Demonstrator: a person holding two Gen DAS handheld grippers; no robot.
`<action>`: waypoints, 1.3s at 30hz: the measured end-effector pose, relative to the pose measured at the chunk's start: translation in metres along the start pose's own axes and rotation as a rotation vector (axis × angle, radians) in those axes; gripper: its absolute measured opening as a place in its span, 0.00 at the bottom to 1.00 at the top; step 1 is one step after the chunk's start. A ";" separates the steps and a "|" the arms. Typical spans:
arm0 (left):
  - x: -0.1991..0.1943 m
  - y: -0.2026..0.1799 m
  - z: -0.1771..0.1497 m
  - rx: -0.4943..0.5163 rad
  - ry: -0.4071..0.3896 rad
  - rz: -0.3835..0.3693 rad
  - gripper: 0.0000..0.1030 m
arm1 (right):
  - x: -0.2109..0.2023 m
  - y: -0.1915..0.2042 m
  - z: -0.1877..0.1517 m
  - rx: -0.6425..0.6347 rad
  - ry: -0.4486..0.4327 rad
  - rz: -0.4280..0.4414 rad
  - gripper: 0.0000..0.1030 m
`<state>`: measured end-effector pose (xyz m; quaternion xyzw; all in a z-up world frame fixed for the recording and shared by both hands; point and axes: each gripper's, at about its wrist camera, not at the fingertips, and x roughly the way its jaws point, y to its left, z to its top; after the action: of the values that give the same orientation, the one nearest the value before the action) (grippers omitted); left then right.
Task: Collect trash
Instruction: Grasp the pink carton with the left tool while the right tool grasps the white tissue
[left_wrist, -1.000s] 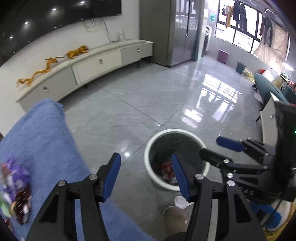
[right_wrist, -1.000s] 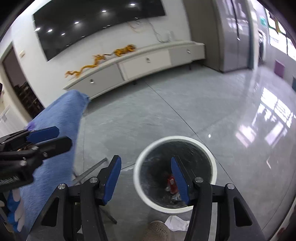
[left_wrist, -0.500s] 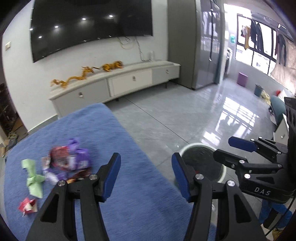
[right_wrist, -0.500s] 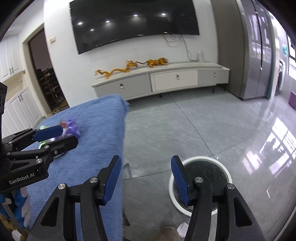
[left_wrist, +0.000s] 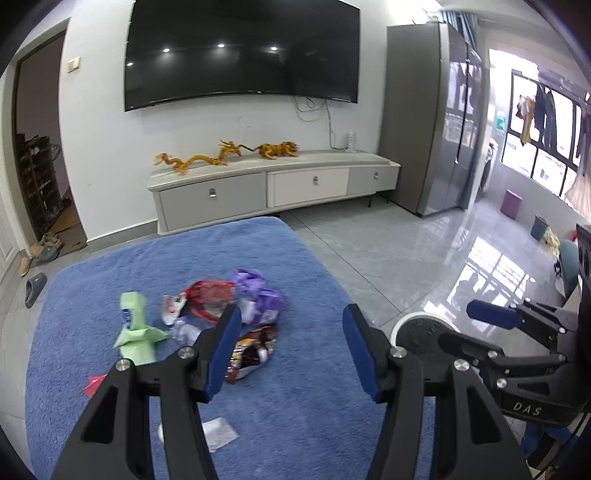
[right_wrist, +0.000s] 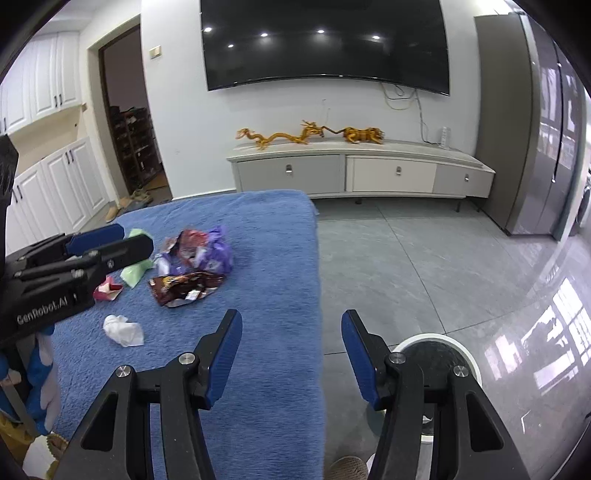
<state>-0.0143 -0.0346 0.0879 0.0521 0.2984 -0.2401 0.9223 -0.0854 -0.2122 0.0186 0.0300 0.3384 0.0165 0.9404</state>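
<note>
The blue cloth (right_wrist: 280, 258) ends in a straight right edge, with bare grey floor (right_wrist: 424, 266) beyond. A second ago both views looked down into the white bin (right_wrist: 465, 350); now they face the wrapper pile (left_wrist: 236, 306), just beyond the spread, empty left gripper (left_wrist: 291, 350). The right gripper (right_wrist: 291, 350), equally spread and empty, hangs over the cloth's edge, right of the pile.

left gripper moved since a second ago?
Yes. The left gripper has swung from over the trash bin to the wrappers on the blue cloth; the bin now sits right.
</note>
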 end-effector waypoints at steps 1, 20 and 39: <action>-0.003 0.009 -0.003 -0.015 -0.001 -0.001 0.54 | 0.001 0.006 0.001 -0.009 0.004 0.003 0.52; -0.015 0.195 -0.077 -0.074 0.105 0.028 0.74 | 0.099 0.168 -0.021 -0.239 0.238 0.389 0.59; 0.072 0.208 -0.094 0.149 0.318 -0.133 0.74 | 0.156 0.210 -0.016 -0.356 0.285 0.447 0.61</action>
<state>0.0859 0.1407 -0.0398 0.1378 0.4248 -0.3106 0.8391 0.0221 0.0059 -0.0786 -0.0641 0.4435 0.2858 0.8471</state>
